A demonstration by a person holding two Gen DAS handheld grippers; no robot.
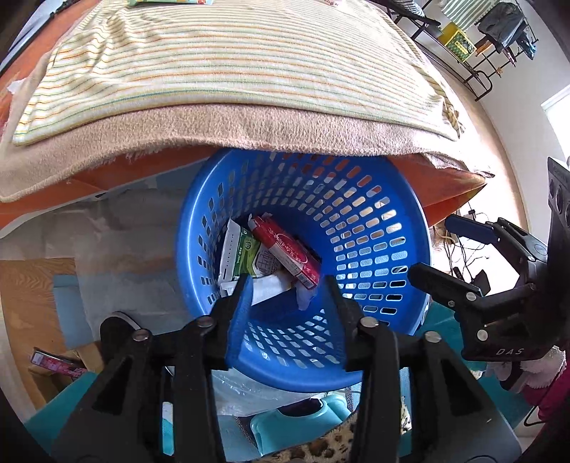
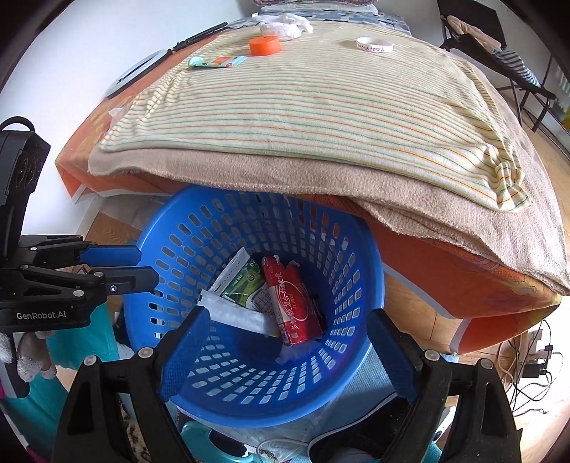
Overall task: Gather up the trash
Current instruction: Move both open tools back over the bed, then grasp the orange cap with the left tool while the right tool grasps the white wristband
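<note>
Both tongs hang apart and empty, left tongs [image 1: 285, 285] and right tongs [image 2: 285, 342] over the blue basket [image 2: 359, 313]. Red packet [image 2: 297, 306] lies inside. Next trash: crumpled tissue [image 2: 285, 26] across the worktop [image 2: 320, 107]; pinch low, lift cleanly.

Left claw [image 1: 285, 285]: black hinged arms joined by silver rivets; blue ribbed pads are fitted inside the fingers.
Right claw [image 2: 285, 342]: same black frame and blue pads.
Markings: "GenRobot.AI" is printed in white at the left edge of the right wrist view; "DAS" at the right edge of the left wrist view.
Glove [image 2: 32, 363]: white and fuzzy, worn on the hand.
</note>
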